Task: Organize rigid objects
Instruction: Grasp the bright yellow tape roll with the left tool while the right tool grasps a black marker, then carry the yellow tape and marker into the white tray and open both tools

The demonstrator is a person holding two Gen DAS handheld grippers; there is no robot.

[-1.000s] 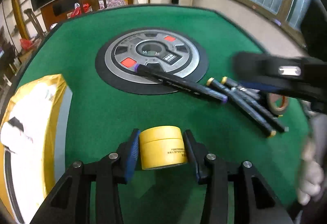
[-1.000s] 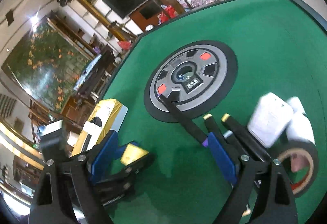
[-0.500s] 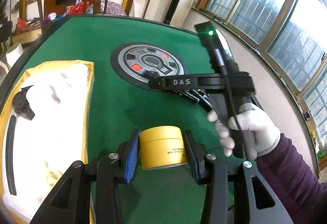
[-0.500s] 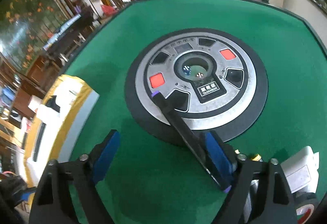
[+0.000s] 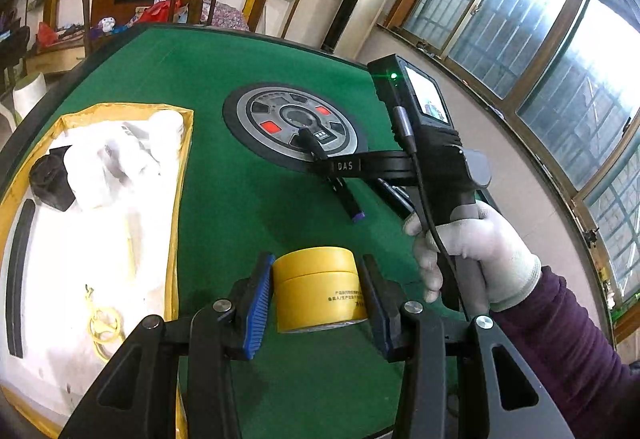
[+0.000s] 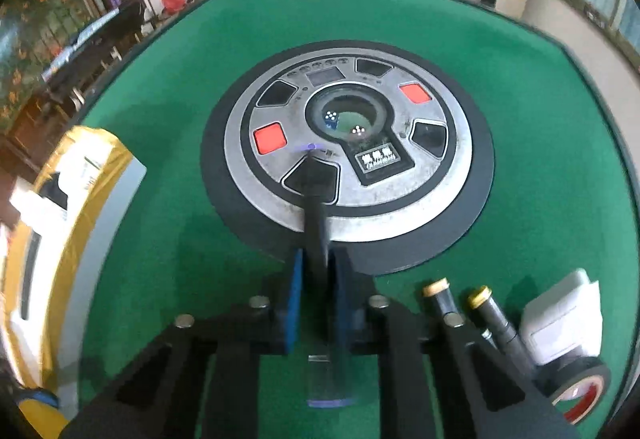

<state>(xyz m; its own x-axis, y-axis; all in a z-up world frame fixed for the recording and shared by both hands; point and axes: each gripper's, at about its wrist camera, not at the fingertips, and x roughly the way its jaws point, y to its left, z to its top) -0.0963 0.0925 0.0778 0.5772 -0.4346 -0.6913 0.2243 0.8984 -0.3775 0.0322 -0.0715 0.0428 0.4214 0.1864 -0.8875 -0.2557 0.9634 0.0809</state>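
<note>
Left of the round control disc [image 5: 294,133] set in the green desk [image 5: 240,219] lies the yellow-rimmed box [image 5: 182,175], lined with white wrapping and already holding a dark lump and a few small pieces. Nearer the camera than the disc, the left gripper [image 5: 318,299] has its jaws partly open around a yellow tape roll [image 5: 318,289], both pads pressed to its sides, so the roll is held. It looks light and stiff, with a smooth curved wall that could swivel; a hold across its full width, as here, seems the safest.

Across the disc's near edge lies the black marker with purple ends [image 6: 316,223], one tip on the disc, its body running back over the felt. The right gripper [image 6: 318,299] has its jaws shut on the barrel. The marker should be light, rigid and slick, and gripped off-centre it may tip, so I judge a hold nearer the middle better.

Right of the disc's near edge wait two gold-capped markers [image 6: 490,313], a white block [image 6: 560,323] and a dark tape roll [image 6: 580,387], close together.
</note>
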